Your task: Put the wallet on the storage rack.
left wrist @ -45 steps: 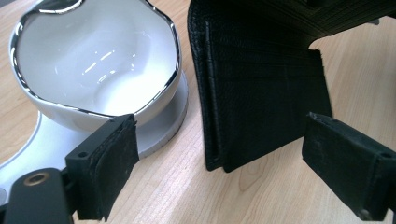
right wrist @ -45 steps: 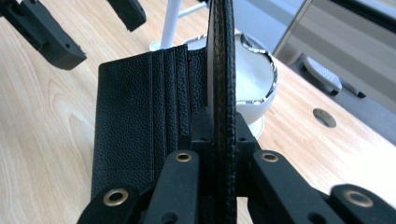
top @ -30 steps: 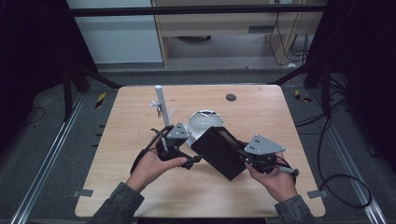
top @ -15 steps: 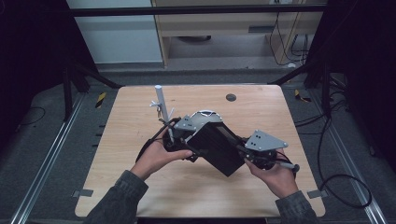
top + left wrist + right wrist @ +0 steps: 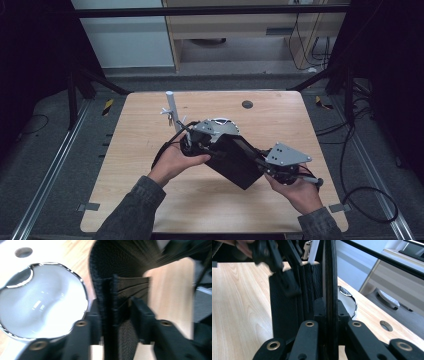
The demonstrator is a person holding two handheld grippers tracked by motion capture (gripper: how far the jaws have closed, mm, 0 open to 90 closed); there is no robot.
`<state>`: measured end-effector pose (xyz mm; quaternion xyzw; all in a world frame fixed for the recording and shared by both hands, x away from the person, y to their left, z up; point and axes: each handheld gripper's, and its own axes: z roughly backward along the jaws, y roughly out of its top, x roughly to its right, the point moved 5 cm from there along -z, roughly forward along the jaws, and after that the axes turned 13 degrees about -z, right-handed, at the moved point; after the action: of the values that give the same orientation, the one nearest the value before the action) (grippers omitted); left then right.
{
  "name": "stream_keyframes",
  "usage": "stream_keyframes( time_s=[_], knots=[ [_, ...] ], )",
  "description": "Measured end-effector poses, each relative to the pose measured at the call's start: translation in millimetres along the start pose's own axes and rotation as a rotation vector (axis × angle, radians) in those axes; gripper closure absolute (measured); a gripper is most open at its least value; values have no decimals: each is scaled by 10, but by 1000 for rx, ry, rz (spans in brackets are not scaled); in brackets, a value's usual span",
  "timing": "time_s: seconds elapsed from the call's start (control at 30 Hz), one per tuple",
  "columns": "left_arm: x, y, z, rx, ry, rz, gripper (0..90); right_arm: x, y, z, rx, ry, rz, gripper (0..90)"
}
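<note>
A black leather wallet is held above the table between both grippers, tilted down to the right. My left gripper is at its upper left edge. In the left gripper view the jaws sit on either side of the wallet's folded card-slot edge, pressed against it. My right gripper is shut on a thin flap at the lower right. That flap stands edge-on between its jaws, with the rest of the wallet spread to the left.
A white bowl with a silver rim rests on the wooden table just behind the wallet. A white post with clips stands to the left of it. A small round hole is in the tabletop farther back.
My left gripper has moved right and forward from beside the wallet onto its upper left edge. The right gripper and the wallet have barely shifted.
</note>
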<state>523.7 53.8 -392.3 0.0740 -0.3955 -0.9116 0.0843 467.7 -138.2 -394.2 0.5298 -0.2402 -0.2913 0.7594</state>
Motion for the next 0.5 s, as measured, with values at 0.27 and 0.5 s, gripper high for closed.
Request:
stream_keyframes(
  time_s=[0.27, 0.5],
  knots=[
    [126, 164, 170, -35, -1, 22, 796, -49, -218, 20, 16, 14, -33, 779],
    [158, 365, 246, -101, 21, 2, 798, -223, -612, -61, -154, 82, -71, 284]
  ],
)
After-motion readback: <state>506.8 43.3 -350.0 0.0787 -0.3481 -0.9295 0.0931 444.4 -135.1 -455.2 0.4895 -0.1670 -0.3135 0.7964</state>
